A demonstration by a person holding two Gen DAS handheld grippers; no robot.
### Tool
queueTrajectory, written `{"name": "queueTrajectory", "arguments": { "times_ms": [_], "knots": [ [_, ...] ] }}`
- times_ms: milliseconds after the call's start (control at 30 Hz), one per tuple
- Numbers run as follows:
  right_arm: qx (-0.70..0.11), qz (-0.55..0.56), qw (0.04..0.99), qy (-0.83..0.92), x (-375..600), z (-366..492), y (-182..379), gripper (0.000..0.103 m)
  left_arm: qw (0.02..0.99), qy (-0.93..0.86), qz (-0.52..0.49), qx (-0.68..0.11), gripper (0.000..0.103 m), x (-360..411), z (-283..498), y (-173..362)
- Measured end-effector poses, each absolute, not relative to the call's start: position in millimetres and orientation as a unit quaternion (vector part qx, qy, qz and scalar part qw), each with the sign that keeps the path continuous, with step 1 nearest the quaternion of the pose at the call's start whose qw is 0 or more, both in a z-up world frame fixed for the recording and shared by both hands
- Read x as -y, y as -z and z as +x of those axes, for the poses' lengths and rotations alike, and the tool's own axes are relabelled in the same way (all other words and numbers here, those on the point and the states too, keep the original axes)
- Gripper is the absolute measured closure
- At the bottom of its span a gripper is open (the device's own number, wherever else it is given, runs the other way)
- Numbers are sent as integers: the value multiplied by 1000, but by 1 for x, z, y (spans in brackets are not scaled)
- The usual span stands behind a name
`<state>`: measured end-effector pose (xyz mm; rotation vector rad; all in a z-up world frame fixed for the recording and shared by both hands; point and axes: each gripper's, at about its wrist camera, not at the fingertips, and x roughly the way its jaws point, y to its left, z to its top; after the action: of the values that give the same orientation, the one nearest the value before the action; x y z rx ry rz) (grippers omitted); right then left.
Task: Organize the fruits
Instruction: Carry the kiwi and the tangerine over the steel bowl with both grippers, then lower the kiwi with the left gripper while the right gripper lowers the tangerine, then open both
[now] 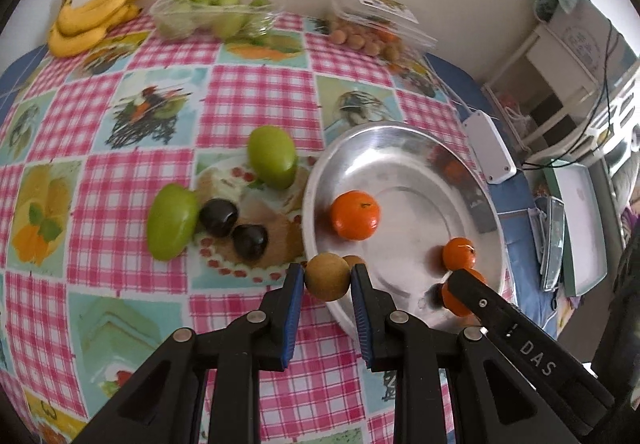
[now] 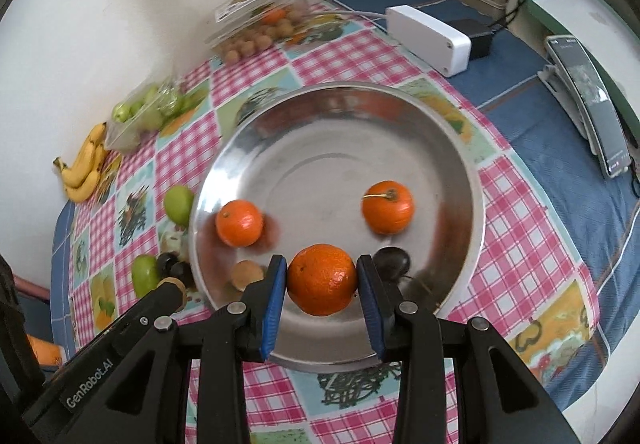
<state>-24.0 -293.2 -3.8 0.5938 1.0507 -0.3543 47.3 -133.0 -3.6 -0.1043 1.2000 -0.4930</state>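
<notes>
A round metal plate point(image 1: 400, 140) point(image 2: 304, 116) lies on the checked tablecloth. My left gripper point(image 1: 327, 276) is shut on a small brown round fruit point(image 1: 328, 276) just above the plate's near-left rim. My right gripper point(image 2: 322, 280) is shut on a tangerine point(image 2: 322, 279) over the plate's near part. Two more tangerines point(image 2: 239, 223) point(image 2: 387, 207) lie in the plate, with a brown fruit point(image 2: 245, 273) and a dark plum point(image 2: 393, 261). Two green fruits point(image 1: 272, 156) point(image 1: 171, 222) and two dark plums point(image 1: 218, 217) point(image 1: 250, 241) lie left of the plate.
At the far edge by the wall are bananas point(image 1: 90, 20), a clear box of green fruits point(image 1: 212, 14) and an open clear box of small brown fruits point(image 1: 368, 28). A white box point(image 2: 428, 38) and a phone on a stand point(image 2: 592, 100) sit right of the plate.
</notes>
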Motion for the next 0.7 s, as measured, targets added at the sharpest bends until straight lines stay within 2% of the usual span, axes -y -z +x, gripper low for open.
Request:
{"name": "queueTrajectory", "arguments": {
  "times_ms": [700],
  "knots": [
    [-473,261,822,180,316,18,14,65,810,265,-23,-522,77,185,96,14]
  ]
}}
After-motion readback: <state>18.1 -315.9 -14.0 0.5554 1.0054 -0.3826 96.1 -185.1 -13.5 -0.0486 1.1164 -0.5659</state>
